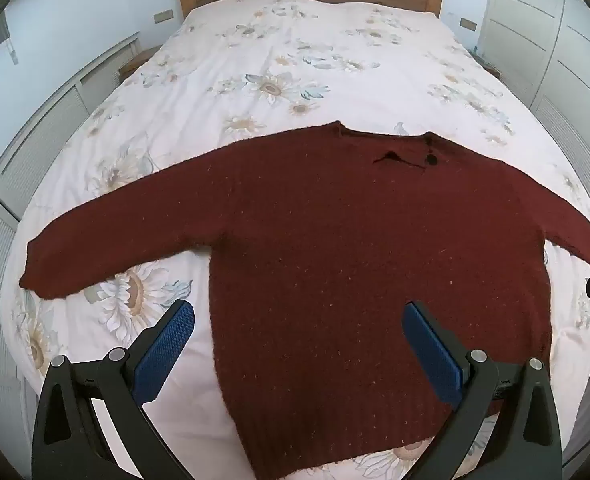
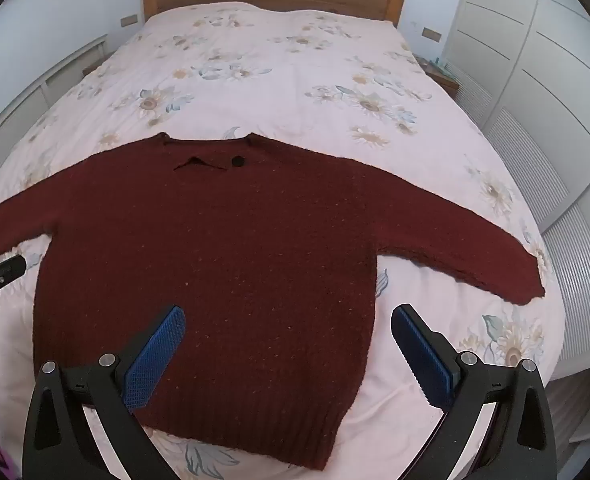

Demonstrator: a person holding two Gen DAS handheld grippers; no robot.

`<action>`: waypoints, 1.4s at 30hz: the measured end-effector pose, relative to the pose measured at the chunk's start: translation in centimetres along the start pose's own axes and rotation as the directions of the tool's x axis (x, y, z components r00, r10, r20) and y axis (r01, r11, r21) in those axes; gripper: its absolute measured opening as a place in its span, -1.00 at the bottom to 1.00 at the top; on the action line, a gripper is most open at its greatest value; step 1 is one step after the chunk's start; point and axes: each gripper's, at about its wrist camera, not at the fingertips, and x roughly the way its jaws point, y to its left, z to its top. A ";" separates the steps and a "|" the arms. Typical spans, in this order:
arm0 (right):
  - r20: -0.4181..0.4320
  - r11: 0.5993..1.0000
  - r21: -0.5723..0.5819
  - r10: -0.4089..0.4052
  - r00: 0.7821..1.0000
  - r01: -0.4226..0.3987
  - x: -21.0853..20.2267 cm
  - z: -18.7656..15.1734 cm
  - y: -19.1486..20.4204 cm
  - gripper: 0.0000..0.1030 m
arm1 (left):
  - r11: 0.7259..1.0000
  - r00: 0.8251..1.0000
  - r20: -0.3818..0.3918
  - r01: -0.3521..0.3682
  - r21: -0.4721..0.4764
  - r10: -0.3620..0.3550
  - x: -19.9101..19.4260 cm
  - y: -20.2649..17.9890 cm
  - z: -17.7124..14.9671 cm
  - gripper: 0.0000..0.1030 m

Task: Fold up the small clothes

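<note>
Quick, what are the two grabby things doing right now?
Left hand-held gripper: open, holding nothing, above the sweater.
Right hand-held gripper: open, holding nothing, above the sweater.

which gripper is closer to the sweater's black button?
Right, though only slightly. The right gripper hovers open over the hem almost straight below the button; the left gripper, also open, sits off to the side of it, over the sweater's other edge.
</note>
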 end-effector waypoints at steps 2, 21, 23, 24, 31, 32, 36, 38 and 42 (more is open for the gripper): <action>0.001 1.000 0.000 -0.006 1.000 0.006 0.0 0.0 0.0 0.99 | 1.000 1.000 0.008 0.006 -0.002 -0.006 -0.2 0.0 -0.1 0.98; -0.021 0.999 -0.019 -0.030 0.999 0.030 0.6 0.0 0.7 0.99 | 0.999 0.999 -0.030 -0.021 0.026 0.022 0.3 -0.5 0.3 0.98; -0.023 0.999 -0.020 -0.030 0.999 0.030 0.5 0.1 0.7 0.99 | 1.000 0.999 -0.035 -0.015 0.024 0.016 0.4 -0.6 0.3 0.98; -0.023 0.999 -0.021 -0.030 0.999 0.030 0.5 0.2 0.8 0.99 | 0.999 0.999 -0.035 -0.017 0.027 0.018 0.4 -0.7 0.3 0.98; -0.021 0.999 -0.023 -0.035 0.999 0.034 0.4 0.0 0.8 0.99 | 0.999 0.999 -0.035 -0.012 0.039 0.014 0.4 -0.9 0.3 0.98; -0.020 0.999 -0.023 -0.038 0.999 0.037 0.4 0.1 0.8 0.99 | 0.999 0.999 -0.034 -0.014 0.040 0.015 0.4 -0.9 0.3 0.98; -0.019 0.999 -0.023 -0.043 0.999 0.043 0.3 0.1 0.6 0.99 | 0.999 0.999 -0.031 -0.012 0.037 0.013 0.5 -0.9 0.2 0.98; -0.019 0.999 -0.024 -0.047 0.999 0.047 0.2 0.1 0.4 1.00 | 0.999 0.999 -0.032 -0.012 0.042 0.013 0.5 -0.9 0.3 0.98; -0.016 0.998 -0.023 -0.051 0.999 0.050 -0.1 0.2 0.1 0.99 | 0.998 0.999 -0.027 -0.017 0.052 0.018 0.6 -1.1 0.3 0.98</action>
